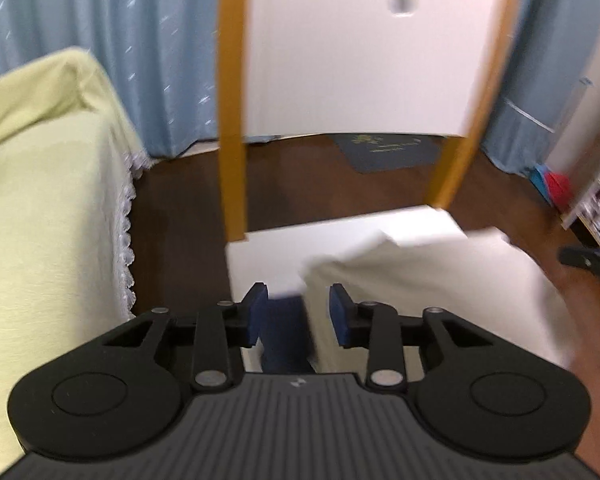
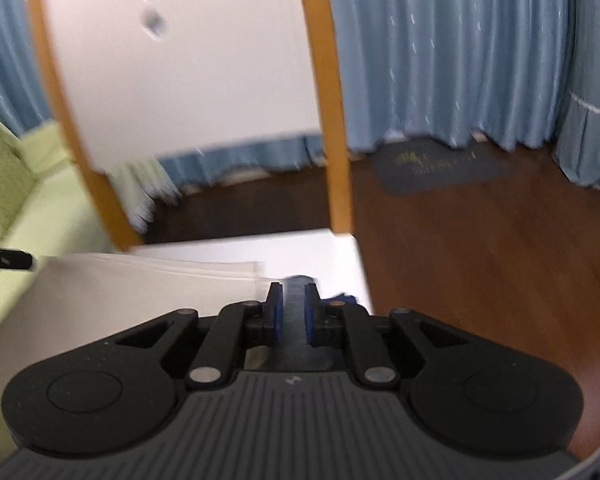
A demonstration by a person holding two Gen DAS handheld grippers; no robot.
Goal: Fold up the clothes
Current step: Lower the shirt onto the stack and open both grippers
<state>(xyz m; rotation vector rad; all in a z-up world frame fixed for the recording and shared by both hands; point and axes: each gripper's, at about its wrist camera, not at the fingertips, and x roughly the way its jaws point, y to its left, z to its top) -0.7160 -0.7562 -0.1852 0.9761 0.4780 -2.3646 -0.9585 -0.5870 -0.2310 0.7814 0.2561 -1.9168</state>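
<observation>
My left gripper [image 1: 299, 312] jaws apart, gripping nothing, dark blue cloth strip [image 1: 286, 332] below gap. Right gripper [image 2: 293, 312] barely open, nothing pinched. Cream folded cloth [image 1: 432, 280] lying on white table [image 1: 260, 248].

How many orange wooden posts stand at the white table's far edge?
2: the left orange wooden post at the white table far-left corner, the right orange wooden post at its far-right corner. Others may be out of view.

soft indoor light, motion blur, fisheye warping
</observation>
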